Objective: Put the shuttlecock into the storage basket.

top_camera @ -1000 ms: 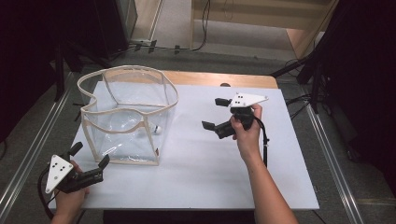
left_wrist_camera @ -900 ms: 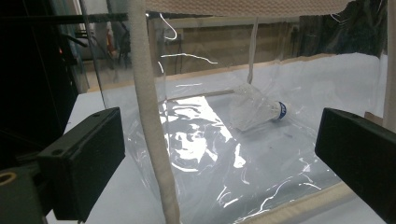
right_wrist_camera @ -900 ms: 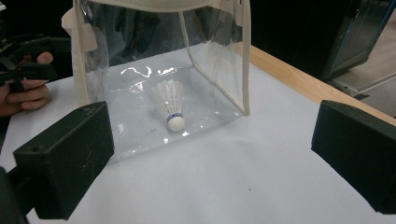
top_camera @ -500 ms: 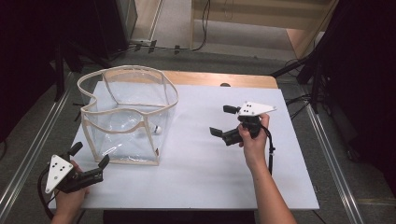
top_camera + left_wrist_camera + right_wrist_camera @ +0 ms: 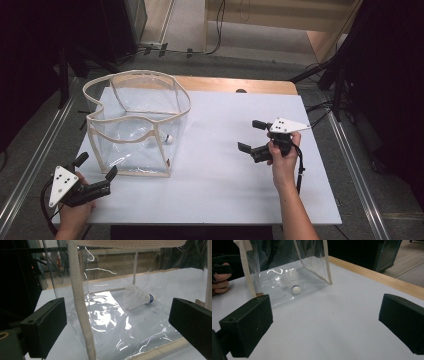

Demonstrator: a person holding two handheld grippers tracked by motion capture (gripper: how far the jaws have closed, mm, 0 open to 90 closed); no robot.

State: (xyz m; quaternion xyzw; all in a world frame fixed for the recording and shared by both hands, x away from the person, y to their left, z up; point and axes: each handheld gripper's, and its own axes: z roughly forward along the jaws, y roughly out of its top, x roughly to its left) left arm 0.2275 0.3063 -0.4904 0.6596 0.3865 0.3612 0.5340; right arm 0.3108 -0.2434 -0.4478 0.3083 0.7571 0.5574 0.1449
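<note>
A clear plastic bag (image 5: 135, 125) with cream fabric trim stands open on the white table (image 5: 225, 175) at the left. A white shuttlecock (image 5: 168, 138) lies on its floor, also seen through the plastic as the shuttlecock (image 5: 137, 298) and the shuttlecock (image 5: 293, 282). My left gripper (image 5: 95, 167) rests at the table's front left corner, open and holding nothing, aimed at the bag's near corner seam (image 5: 80, 305). My right gripper (image 5: 251, 136) hovers at the right of the table, open and holding nothing, pointing left toward the bag (image 5: 287, 267).
A wooden strip (image 5: 235, 85) edges the far side of the table. Metal rails (image 5: 350, 165) run along both sides. Black stands and cables (image 5: 150, 47) sit on the floor behind. The other hand (image 5: 220, 283) shows beyond the bag in the right gripper view.
My right gripper has drawn back to the right and toward the person, away from the bag. The left gripper has stayed in place.
</note>
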